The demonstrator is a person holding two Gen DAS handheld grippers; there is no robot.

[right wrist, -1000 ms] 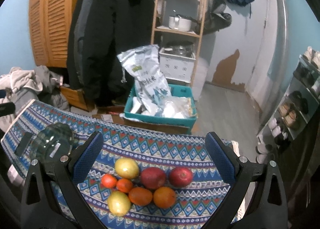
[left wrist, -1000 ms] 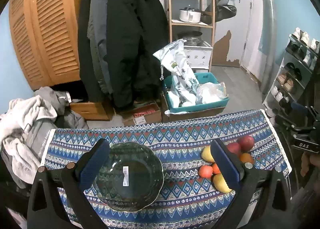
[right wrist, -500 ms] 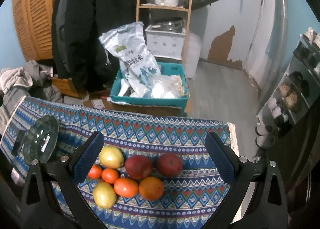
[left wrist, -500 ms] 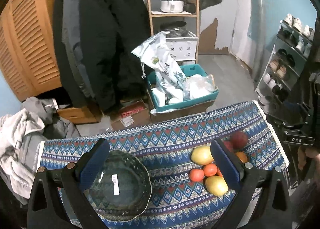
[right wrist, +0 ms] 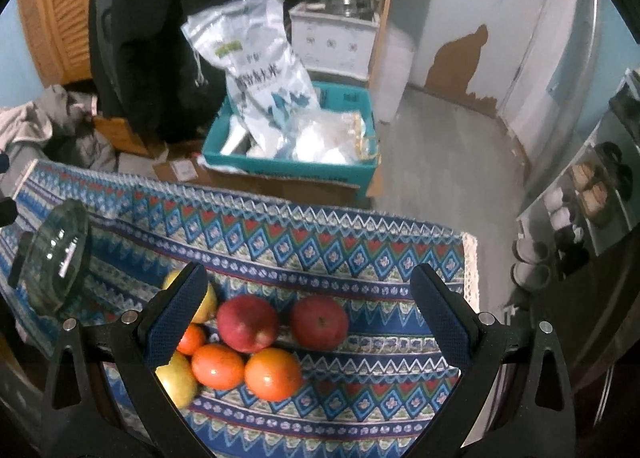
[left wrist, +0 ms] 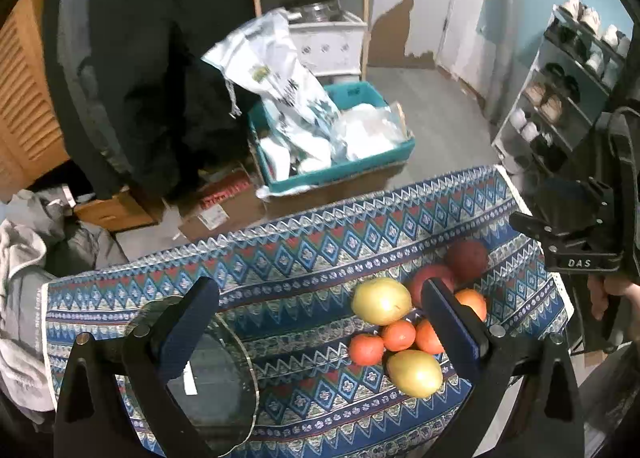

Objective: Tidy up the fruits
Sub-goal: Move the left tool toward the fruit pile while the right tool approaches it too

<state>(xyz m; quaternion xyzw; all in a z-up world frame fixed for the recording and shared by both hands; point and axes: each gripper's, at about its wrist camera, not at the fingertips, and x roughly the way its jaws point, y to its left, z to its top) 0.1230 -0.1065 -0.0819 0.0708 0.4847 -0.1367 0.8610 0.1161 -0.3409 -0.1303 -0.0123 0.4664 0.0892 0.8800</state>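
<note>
Fruit lies in a cluster on the patterned blue tablecloth (left wrist: 304, 262): two yellow pears (left wrist: 381, 300) (left wrist: 414, 373), two red apples (right wrist: 247, 322) (right wrist: 319, 322), and several oranges and tangerines (right wrist: 273, 373) (left wrist: 366, 348). A clear glass bowl (left wrist: 218, 382) sits to the left of the fruit, also seen as the bowl (right wrist: 56, 254) at the left edge of the right wrist view. My left gripper (left wrist: 320, 324) hovers open above the table between bowl and fruit. My right gripper (right wrist: 308, 312) hangs open over the apples. Neither holds anything.
Beyond the table's far edge stand a teal crate (right wrist: 292, 161) with a white rice bag (right wrist: 256, 69), cardboard boxes, dark coats, a wooden shelf and a shoe rack (left wrist: 560, 97). Clothes (left wrist: 24, 270) pile at the left. A person's hand (left wrist: 612, 298) holds the other gripper at right.
Both grippers have moved closer to the table and tilted down. The left view has swung right, so the fruit now sits between its fingers and the bowl under the left finger.
</note>
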